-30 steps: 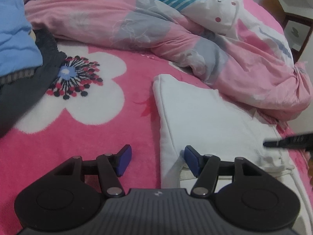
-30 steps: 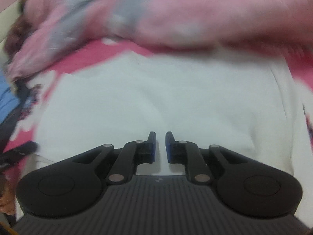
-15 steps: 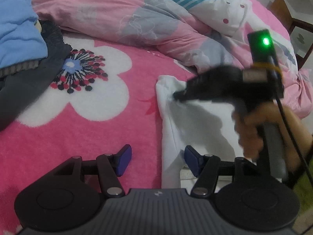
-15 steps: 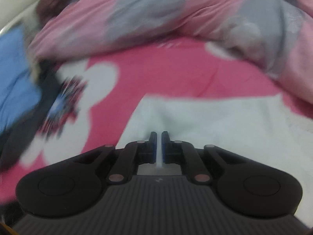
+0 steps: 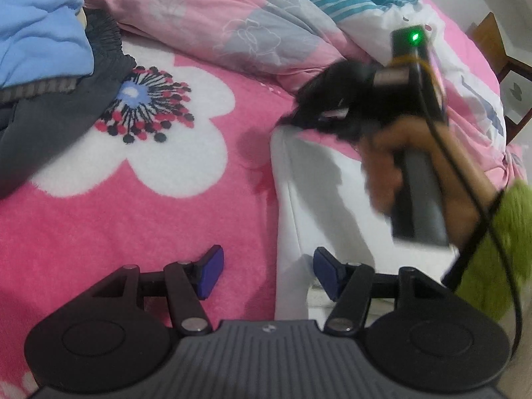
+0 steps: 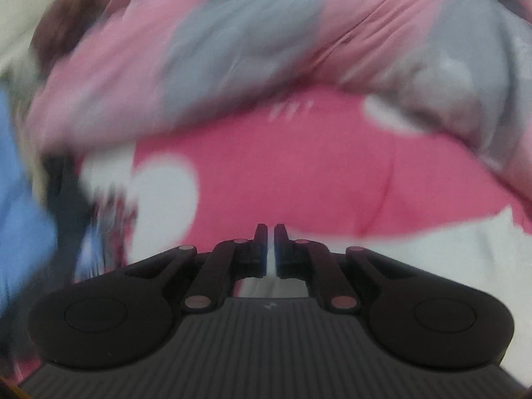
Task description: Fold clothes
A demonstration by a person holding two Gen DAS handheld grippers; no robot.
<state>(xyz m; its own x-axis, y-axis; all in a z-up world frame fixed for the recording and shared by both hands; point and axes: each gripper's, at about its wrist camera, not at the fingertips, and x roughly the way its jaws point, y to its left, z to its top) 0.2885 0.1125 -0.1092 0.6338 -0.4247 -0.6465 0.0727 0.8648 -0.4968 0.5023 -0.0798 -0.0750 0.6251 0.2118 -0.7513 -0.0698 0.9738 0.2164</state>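
— Where's the white garment (image 5: 319, 199)?
— Lower right of the left wrist view, flat on the pink flowered blanket (image 5: 139, 212).
— And the claws?
— The right claw (image 6: 270, 252) pinches its far corner, nearly closed on white cloth. The left claw (image 5: 266, 271) gapes wide, straddling the near edge, holding nothing.
— Beyond?
— A rumpled pink quilt (image 5: 232, 30); dark and blue clothes (image 5: 43, 50), upper left.

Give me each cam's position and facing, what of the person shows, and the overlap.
Left wrist: sits on the left tool, open, low over the pink flower blanket, looking along the white garment's left edge toward the rumpled quilt; shows the right tool, the hand gripping it and a green sleeve.
Right wrist: sits on the right tool, nearly shut on the garment's edge, facing the quilt; blurred, no body visible.
Shared: garment, blanket, quilt, blue cloth.
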